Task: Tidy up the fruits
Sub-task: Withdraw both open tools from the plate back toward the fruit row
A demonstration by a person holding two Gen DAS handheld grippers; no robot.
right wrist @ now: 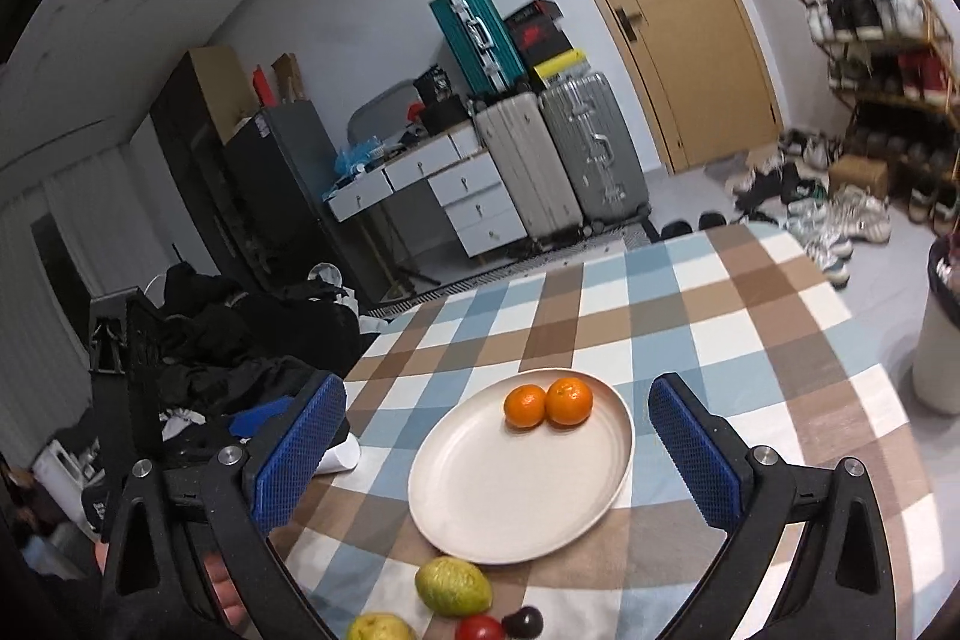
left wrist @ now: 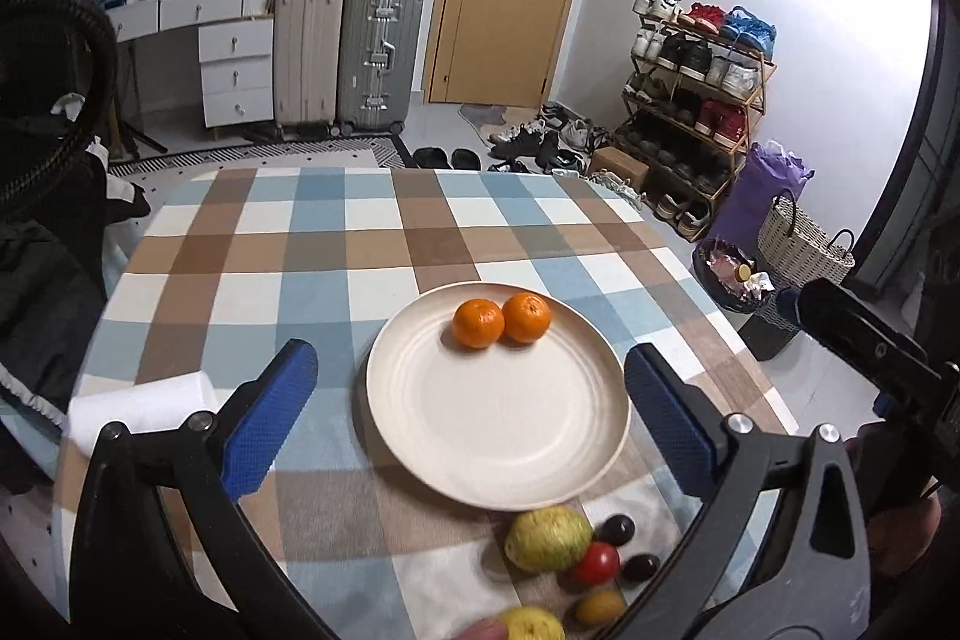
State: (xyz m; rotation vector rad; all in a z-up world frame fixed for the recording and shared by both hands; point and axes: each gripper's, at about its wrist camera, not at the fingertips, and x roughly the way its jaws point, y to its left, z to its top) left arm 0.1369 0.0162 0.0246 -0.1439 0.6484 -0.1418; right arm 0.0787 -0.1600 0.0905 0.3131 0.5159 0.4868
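A cream plate [left wrist: 498, 436] [right wrist: 510, 496] lies on the checked tablecloth with two oranges [left wrist: 501, 320] [right wrist: 547, 403] side by side at its far rim. In front of the plate lie a yellow-green lemon [left wrist: 547, 538] [right wrist: 453, 585], a second lemon [left wrist: 531, 623] [right wrist: 378, 628] at the frame's bottom edge, a red tomato [left wrist: 597, 563] [right wrist: 478, 628], two dark plums [left wrist: 618, 529] [right wrist: 523, 621] and a small yellow fruit [left wrist: 599, 607]. My left gripper [left wrist: 471, 412] hovers open over the plate's near side. Above the plate my right gripper [right wrist: 498, 442] is open too, holding nothing.
A folded white cloth [left wrist: 138, 400] lies at the table's left edge. Dark clothes [right wrist: 240, 340] are piled left of the table. Suitcases [left wrist: 348, 51], a drawer desk, a door, a shoe rack [left wrist: 696, 81] and a bin [left wrist: 744, 292] stand beyond.
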